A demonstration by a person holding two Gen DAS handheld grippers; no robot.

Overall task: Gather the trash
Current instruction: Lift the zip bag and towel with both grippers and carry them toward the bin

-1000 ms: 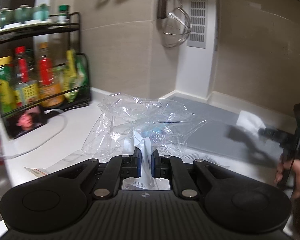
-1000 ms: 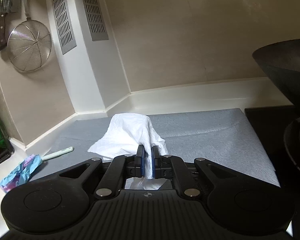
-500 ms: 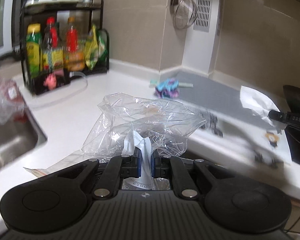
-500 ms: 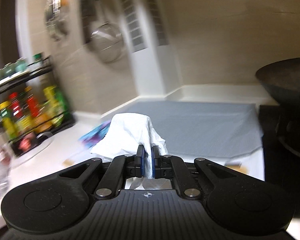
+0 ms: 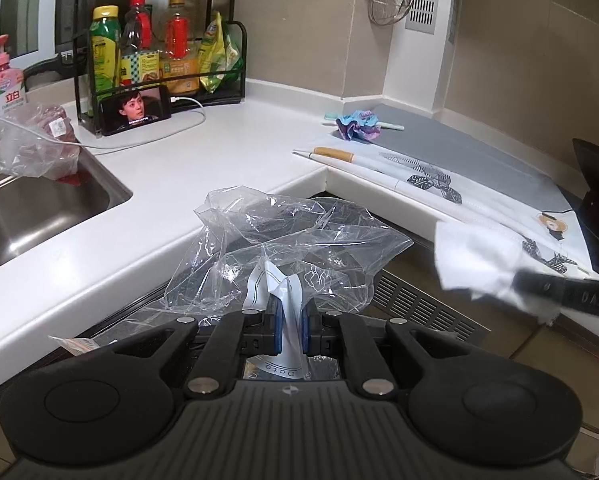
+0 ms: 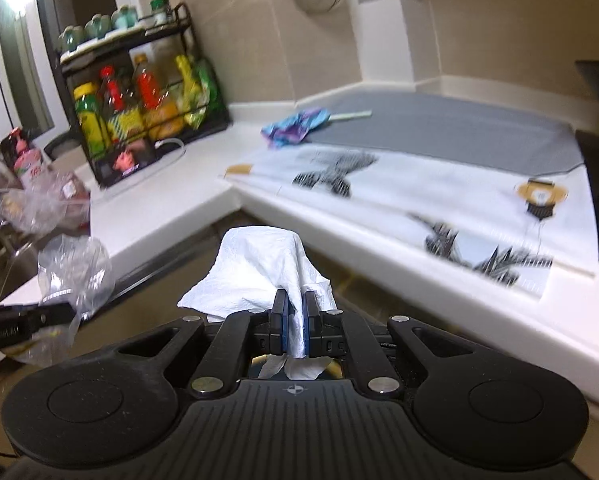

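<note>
Both hands have swung back off the worktop (image 5: 227, 160) in the last second: the left gripper (image 5: 286, 322), jaws pinching a crumpled clear bag (image 5: 295, 248), and the right gripper (image 6: 294, 330), jaws pressed onto a white tissue (image 6: 259, 268), now hang out past the counter edge over the floor, where a second ago they were over the grey mat (image 5: 459, 152). That looks like two pieces lifted and on their way to a bin, which I can't see. A blue-purple wrapper (image 5: 357, 124) still lies by the mat's corner, so I'd say there is more to gather.
</note>
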